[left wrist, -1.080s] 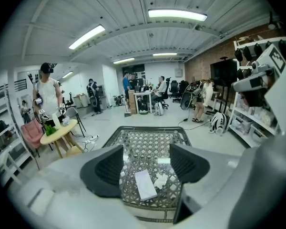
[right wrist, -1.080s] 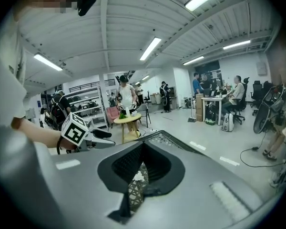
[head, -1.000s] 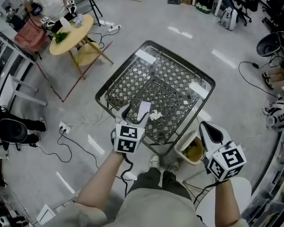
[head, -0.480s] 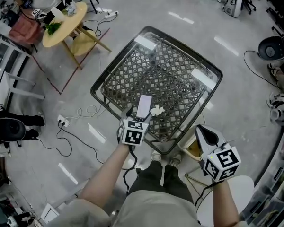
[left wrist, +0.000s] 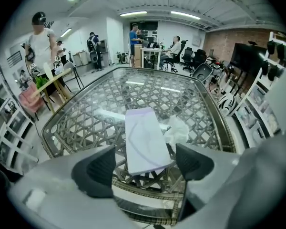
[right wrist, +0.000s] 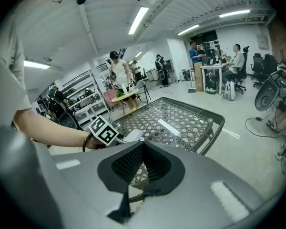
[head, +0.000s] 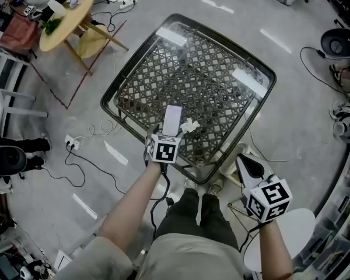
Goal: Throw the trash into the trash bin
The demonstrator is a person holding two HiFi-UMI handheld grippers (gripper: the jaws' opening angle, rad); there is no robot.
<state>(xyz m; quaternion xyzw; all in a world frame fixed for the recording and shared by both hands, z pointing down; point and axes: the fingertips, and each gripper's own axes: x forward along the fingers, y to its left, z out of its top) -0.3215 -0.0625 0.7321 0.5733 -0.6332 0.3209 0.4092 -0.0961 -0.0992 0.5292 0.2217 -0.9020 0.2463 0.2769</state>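
The left gripper (head: 164, 136) has just been opening its jaws. They stand wide on either side of a flat pale-lilac paper packet (head: 172, 120), not pressing it. The packet lies on the glass-topped woven wicker table (head: 210, 69) — a crumpled white tissue (head: 189, 125) sits at its 3 o'clock. The right gripper (head: 248, 165) is at the table's 5 o'clock — jaws together, empty.

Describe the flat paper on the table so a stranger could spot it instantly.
Find the big glass-topped lattice table in the middle of the floor and go to the edge nearest the person. The paper lies there: a smooth, flat, pale oblong, unlike the small crumpled white tissue beside it.
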